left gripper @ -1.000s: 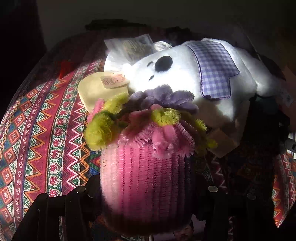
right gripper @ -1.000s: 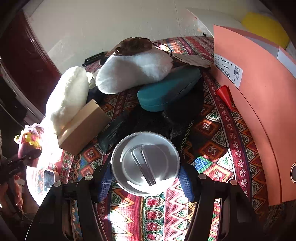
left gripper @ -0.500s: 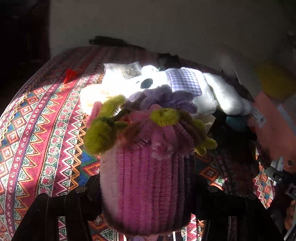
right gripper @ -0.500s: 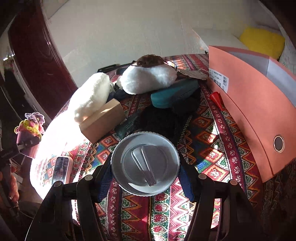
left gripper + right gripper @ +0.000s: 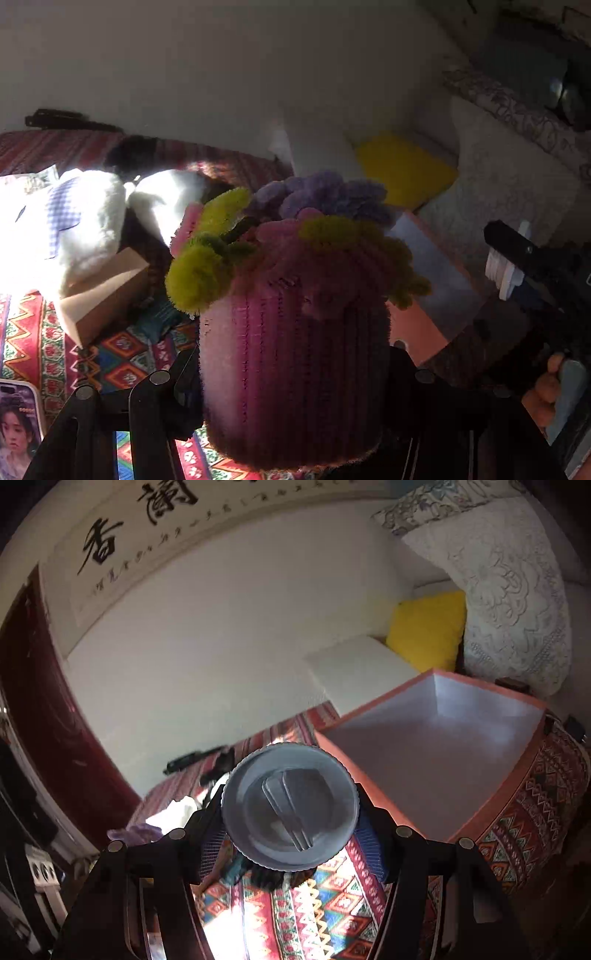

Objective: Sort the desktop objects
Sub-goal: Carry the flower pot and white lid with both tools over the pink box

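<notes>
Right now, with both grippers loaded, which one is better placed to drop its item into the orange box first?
Right. The right gripper holds the round white lid beside the open orange box. The left gripper, holding the pink pipe-cleaner flower pot, sees the box further off.

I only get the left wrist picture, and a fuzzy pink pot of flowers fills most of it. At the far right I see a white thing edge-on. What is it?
Observer: The right wrist view shows it face-on. It is a round white lid with a ribbed rim and a flat grip across its middle, clamped in the right gripper.
Visitor: And the orange box behind my pot?
Observer: From that side the orange box is open at the top and grey inside. No object shows in the part that is visible.
Visitor: Anything on the wall?
Observer: A long calligraphy scroll with large black characters hangs high on it.
</notes>
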